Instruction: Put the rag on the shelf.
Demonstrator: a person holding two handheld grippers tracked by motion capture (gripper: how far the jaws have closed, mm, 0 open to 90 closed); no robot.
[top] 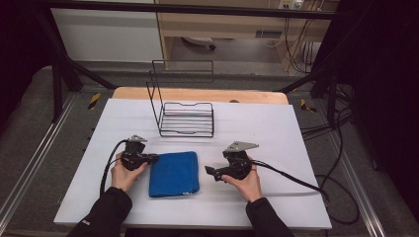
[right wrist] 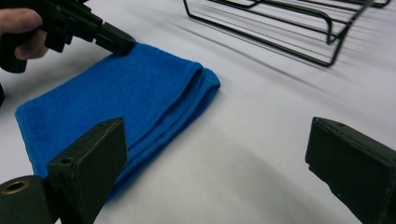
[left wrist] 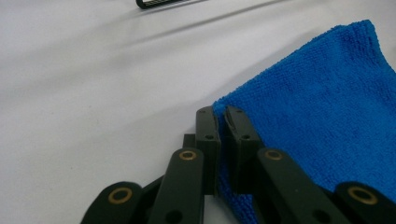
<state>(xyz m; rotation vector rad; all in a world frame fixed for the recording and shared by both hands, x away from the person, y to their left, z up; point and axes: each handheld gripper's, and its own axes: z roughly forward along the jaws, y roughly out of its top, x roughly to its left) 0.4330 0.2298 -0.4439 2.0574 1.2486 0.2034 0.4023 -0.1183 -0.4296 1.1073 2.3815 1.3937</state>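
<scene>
At 9 o'clock on the white tabletop (top: 276,128) in the high view we see the left gripper (top: 152,158), held in the person's left hand (top: 123,175), its tip meeting the upper left corner of the folded blue towel (top: 174,173). In the left gripper view its 2 jaws stand almost together, and a thin edge of the towel's corner (left wrist: 327,112) sits in the narrow slot between them, so we read the jaws as pinched on the cloth. In the right gripper view that same gripper (right wrist: 122,45) touches the towel's far corner.

The towel lies flat at the centre of the tabletop, slightly toward 6 o'clock, folded in several layers with the thick fold along its right side (right wrist: 140,93).

At 12 o'clock from the towel, well apart from it, stands the black wire rack (top: 185,118), its tall wire back rising on the left side.

At 3 o'clock from the towel, near but not touching it, the right gripper (top: 211,172) rests in the person's right hand (top: 244,180), pointing toward the cloth. In the right gripper view its 2 jaws stand wide apart with nothing between them; the left one overlaps the towel's near edge in the picture, and we cannot tell whether it touches.
</scene>
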